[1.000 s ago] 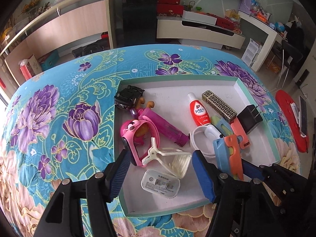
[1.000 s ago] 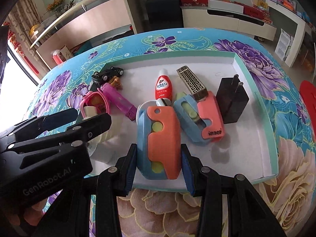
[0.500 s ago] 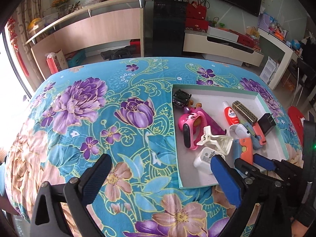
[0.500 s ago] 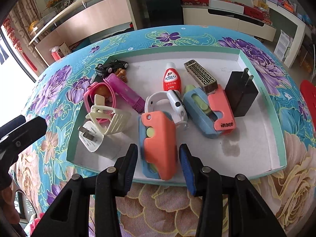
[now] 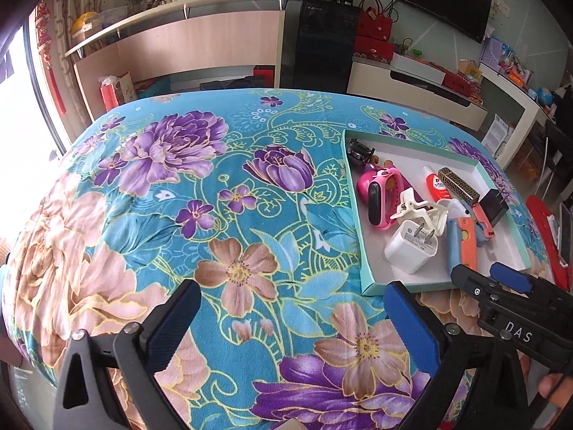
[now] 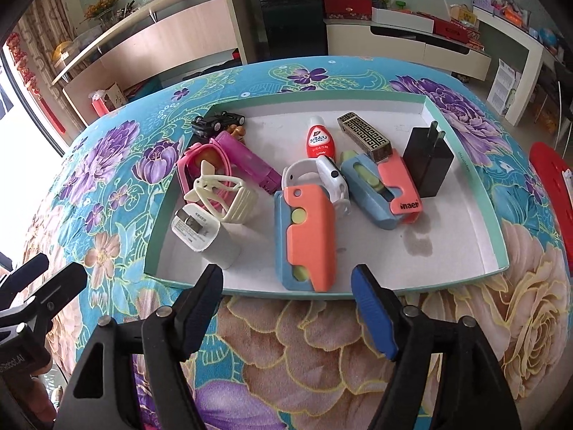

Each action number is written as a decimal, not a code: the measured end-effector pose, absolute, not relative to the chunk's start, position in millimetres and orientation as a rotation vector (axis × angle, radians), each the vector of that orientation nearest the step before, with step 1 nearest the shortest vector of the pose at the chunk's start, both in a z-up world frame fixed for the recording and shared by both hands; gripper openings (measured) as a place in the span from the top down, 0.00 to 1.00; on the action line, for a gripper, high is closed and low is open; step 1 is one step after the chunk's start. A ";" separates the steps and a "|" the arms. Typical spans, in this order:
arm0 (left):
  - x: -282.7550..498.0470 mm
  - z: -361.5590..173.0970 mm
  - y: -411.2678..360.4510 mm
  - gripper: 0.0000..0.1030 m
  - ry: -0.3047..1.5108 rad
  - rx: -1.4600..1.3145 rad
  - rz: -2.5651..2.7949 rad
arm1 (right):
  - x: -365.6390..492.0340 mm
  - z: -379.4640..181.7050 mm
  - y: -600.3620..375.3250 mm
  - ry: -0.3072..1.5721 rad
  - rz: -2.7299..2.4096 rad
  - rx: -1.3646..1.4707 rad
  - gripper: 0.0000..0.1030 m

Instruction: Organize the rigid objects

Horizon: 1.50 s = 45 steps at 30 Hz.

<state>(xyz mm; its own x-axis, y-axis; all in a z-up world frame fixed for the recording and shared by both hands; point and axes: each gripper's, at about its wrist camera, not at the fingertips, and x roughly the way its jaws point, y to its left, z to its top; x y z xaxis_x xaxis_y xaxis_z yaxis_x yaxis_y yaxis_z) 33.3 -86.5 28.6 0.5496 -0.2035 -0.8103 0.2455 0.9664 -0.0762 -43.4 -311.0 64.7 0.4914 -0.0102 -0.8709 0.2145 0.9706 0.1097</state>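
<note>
A shallow white tray with a teal rim [image 6: 499, 251] [image 5: 369, 286] sits on the floral cloth. In it lie an orange-and-blue toy [image 6: 308, 236] [image 5: 462, 247], a second one [image 6: 386, 193], a white charger [image 6: 204, 233] [image 5: 412, 247], a cream hair clip [image 6: 225, 197], a pink watch [image 5: 378, 197], a red bottle [image 6: 319, 139], a patterned box [image 6: 365, 136], a black charger [image 6: 428, 157] and a black toy car [image 6: 216, 123]. My right gripper [image 6: 286, 308] is open and empty just before the tray's near rim. My left gripper [image 5: 290, 322] is open and empty over the cloth, left of the tray.
The table is covered with a blue floral cloth [image 5: 179, 197]. A red object [image 6: 551, 175] stands off the table's right side. Cabinets, a black appliance [image 5: 322, 36] and a TV bench stand behind the table.
My right gripper let go of the orange-and-blue toy in the tray, opened wider and backed off. My left gripper pulled back and swung left, away from the tray.
</note>
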 end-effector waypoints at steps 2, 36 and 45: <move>30.3 24.1 -80.8 0.00 0.954 0.044 -0.256 | -47.4 65.0 -307.2 1.049 -0.137 0.220 0.27; 11.0 3.4 -53.1 0.00 0.925 0.032 -0.198 | -82.2 61.8 -260.3 0.960 -0.142 0.165 0.06; 10.5 1.8 -51.5 0.00 0.924 0.033 -0.176 | -84.0 61.3 -258.7 0.955 -0.141 0.165 0.06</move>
<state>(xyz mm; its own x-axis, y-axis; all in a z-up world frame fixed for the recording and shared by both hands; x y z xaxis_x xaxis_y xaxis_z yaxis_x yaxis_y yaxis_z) 10.5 -51.5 1.8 0.5891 -0.1375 -0.7963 0.1654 0.9851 -0.0477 -84.0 -258.7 61.3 0.5701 -0.0469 -0.8203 0.1924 0.9782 0.0777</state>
